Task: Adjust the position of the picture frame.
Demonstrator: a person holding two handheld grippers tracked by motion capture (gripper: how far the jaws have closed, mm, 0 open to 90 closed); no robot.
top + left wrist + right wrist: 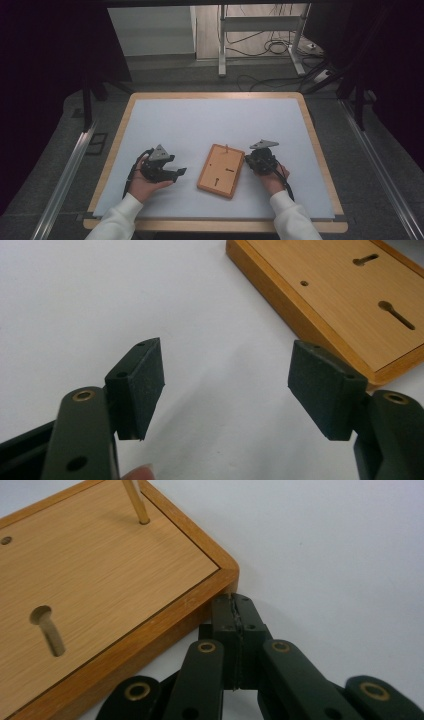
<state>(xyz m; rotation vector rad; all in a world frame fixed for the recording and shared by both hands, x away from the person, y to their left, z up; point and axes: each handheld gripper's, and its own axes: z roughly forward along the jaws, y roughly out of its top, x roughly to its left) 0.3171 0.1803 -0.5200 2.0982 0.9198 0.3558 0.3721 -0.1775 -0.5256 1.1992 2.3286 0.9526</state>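
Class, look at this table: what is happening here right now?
A person holds a gripper in each hand on either side of a wooden board lying flat on the white table. The left gripper has its jaws open beside the board, gripping nothing. The right gripper is shut, its tip against the board's edge.

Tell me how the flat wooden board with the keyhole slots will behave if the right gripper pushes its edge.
The flat wooden board looks rigid and lies flat, so it should probably slide on the smooth white table, not tip. The shut right gripper sits near one corner, so the board may pivot.
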